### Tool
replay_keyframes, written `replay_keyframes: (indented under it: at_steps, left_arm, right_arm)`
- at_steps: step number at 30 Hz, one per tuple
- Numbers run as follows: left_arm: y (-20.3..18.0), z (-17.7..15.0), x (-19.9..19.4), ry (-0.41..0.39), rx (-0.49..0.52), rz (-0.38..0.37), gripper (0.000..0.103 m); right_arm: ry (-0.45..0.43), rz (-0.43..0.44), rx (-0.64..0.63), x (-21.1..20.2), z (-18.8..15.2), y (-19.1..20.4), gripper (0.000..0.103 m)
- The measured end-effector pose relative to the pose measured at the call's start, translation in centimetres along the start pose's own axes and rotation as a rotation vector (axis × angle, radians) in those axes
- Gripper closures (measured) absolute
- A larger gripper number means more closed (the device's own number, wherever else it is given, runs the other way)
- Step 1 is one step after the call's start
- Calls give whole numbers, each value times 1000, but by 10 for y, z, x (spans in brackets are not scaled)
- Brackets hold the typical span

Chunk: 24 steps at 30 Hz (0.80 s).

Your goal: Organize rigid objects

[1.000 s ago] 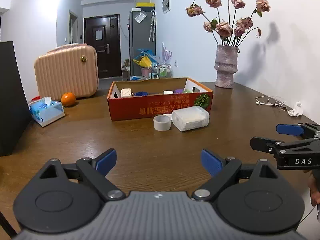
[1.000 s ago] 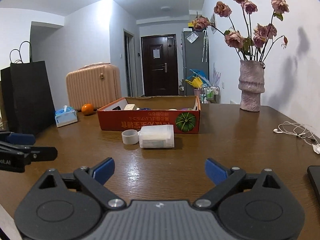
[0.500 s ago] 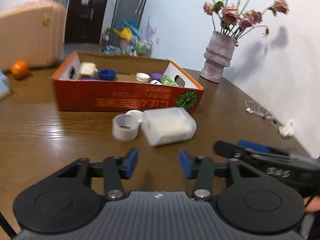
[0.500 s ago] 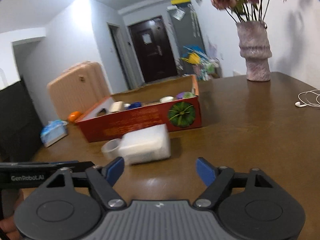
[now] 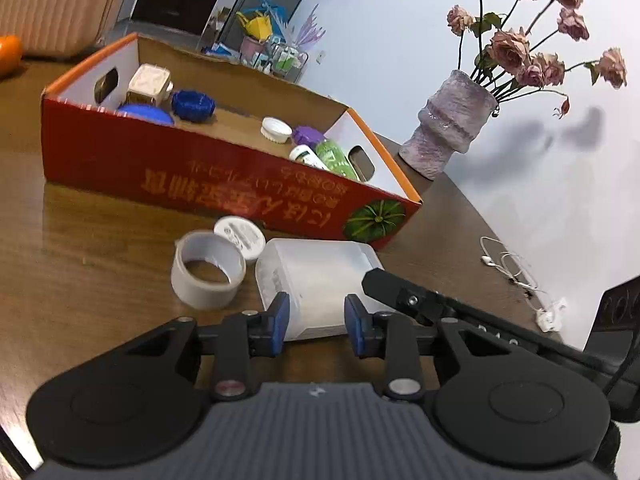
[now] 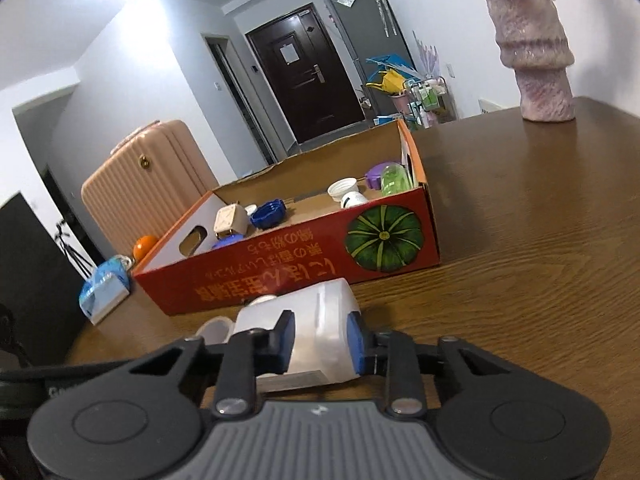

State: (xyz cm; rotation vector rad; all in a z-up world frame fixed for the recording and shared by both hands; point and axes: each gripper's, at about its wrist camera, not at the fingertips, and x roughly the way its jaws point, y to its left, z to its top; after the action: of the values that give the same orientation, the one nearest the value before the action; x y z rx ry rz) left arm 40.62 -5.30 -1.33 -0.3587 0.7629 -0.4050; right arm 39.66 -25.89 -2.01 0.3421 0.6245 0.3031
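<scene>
A white translucent plastic box (image 5: 316,272) lies on the wooden table just in front of the red cardboard box (image 5: 200,184). My left gripper (image 5: 316,320) is shut on its near end, blue pads pressed to both sides. My right gripper (image 6: 320,340) has the same plastic box (image 6: 320,308) between its pads; its jaws are closing and the pads touch the box's sides. Its black finger (image 5: 400,292) reaches in from the right in the left wrist view. A roll of white tape (image 5: 208,276) and a white lid (image 5: 240,232) sit left of the plastic box.
The cardboard box (image 6: 280,276) holds caps, small bottles and a cream square case. A vase of roses (image 5: 452,128) stands behind it on the right, white earphones (image 5: 512,268) lie at the right edge. A tissue pack (image 6: 104,288), an orange (image 6: 144,244) and a pink suitcase (image 6: 148,184) stand left.
Both grippers came forward to the plastic box and rolled. Their jaws went from wide open to closed around it, the left first, the right after.
</scene>
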Motion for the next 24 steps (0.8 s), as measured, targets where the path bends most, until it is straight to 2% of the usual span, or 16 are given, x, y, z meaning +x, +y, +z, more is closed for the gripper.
replay_keyframes:
  at_steps: [5, 7, 9, 13, 15, 17, 20, 24]
  left_arm:
    - [-7, -18, -22, 50, -35, -52, 73]
    - [-12, -34, -36, 64, -29, -71, 73]
    - [-21, -54, -52, 63, -43, -80, 74]
    - [-42, -82, -66, 138, 8, -235, 73]
    - [-44, -84, -76, 113, 48, -210, 71]
    - [-38, -80, -89, 56, 54, -169, 65]
    - [-20, -66, -98, -7, 28, -99, 65]
    - [-7, -55, -77, 14, -16, -74, 65]
  right_arm:
    - [48, 37, -92, -35, -15, 1, 73]
    - [70, 77, -138, -45, -22, 2, 67]
    - [64, 78, -172, -50, -26, 5, 62]
    - [14, 91, -85, -60, -27, 3, 63]
    - [-32, 51, -79, -73, -28, 3, 59]
    - [-30, 34, -40, -84, -30, -3, 58]
    - [3, 49, 16, -93, -40, -8, 58]
    - [57, 82, 47, -90, -58, -7, 59]
